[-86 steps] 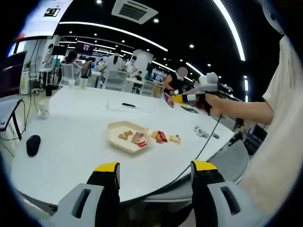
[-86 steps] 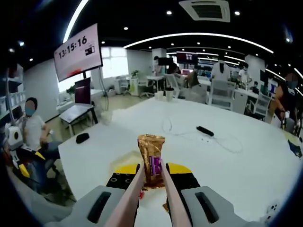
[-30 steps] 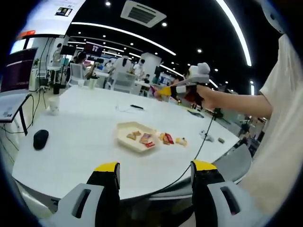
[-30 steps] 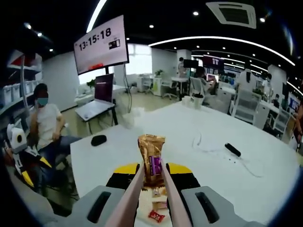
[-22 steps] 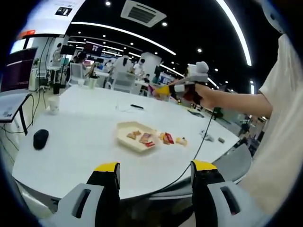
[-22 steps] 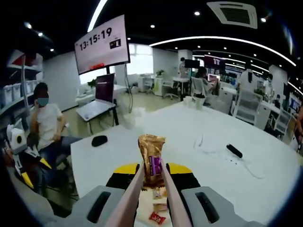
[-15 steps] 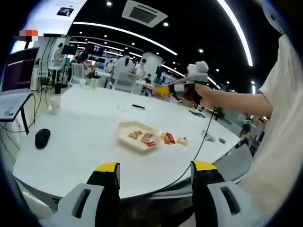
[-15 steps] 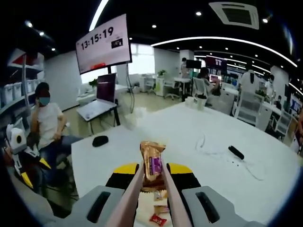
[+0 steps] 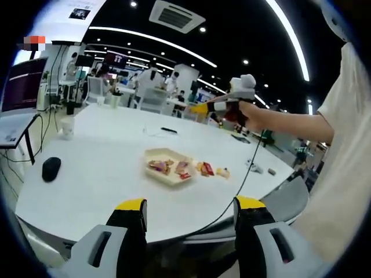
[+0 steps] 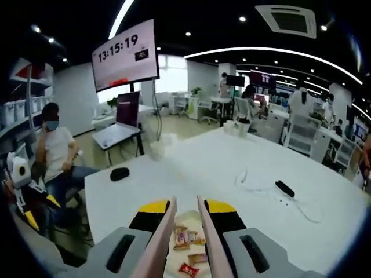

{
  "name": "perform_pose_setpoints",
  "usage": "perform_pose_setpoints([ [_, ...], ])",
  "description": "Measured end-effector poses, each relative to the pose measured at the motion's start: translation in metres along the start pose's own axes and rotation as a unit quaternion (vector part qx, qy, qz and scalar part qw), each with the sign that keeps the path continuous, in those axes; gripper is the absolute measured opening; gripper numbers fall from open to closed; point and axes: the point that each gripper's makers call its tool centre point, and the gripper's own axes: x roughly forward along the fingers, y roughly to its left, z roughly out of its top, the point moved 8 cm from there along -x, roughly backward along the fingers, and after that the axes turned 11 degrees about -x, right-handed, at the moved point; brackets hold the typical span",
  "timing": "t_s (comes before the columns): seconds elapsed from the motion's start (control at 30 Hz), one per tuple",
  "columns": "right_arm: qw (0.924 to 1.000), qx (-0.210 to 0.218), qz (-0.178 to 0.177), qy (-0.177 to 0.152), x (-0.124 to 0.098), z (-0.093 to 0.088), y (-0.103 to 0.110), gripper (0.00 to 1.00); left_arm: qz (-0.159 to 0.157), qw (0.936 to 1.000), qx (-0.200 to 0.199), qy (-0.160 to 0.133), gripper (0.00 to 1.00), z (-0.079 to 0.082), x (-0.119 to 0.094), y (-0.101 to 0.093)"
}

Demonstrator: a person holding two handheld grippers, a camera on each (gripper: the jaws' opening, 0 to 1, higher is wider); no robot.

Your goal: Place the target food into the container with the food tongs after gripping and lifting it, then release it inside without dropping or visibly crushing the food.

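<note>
**Snack packet lies in the tray, tongs empty above it**

A large white round table (image 9: 104, 174) spreads across an open office under long ceiling light strips. On it, near the person's side, sits a shallow cream tray (image 9: 166, 171) holding several small wrapped snacks, among them a brown-and-purple snack packet (image 9: 157, 166) at the tray's far-left end in the left gripper view; in the right gripper view it lies flat in the tray (image 10: 186, 223) between the arms of the tongs. More wrapped snacks (image 9: 210, 170) lie on the table just beside the tray. The right gripper (image 9: 215, 108), held in the person's hand (image 9: 246, 113) above the table, carries pink food tongs (image 10: 184, 243) whose two arms stand slightly apart with nothing between them; the gripper's jaws are closed on the tongs. The left gripper (image 9: 188, 243) hangs off the table's near edge, jaws wide apart and empty. A black mouse (image 9: 51, 168) rests well apart from the tray.
</note>
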Motion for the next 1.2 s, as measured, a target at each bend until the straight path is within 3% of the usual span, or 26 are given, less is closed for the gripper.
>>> perform_pose_setpoints([
  [0.27,0.9981,0.041,-0.046,-0.001,-0.031,-0.019,-0.021,0.23,-0.011,0.9999,0.007,0.008,0.60,0.002,0.007,-0.003],
  [0.6,0.9871,0.098,-0.126,-0.013,-0.089,-0.055,-0.053,0.26,-0.047,0.9982,0.026,0.028,0.60,0.007,0.033,-0.016],
  [0.87,0.9768,0.121,-0.177,-0.001,-0.129,-0.090,-0.061,0.27,-0.073,0.9956,0.038,0.045,0.60,0.008,0.052,-0.028],
  [1.2,0.9639,0.172,-0.203,0.011,-0.159,-0.130,-0.060,0.27,-0.093,0.9922,0.051,0.067,0.60,0.008,0.067,-0.039],
])
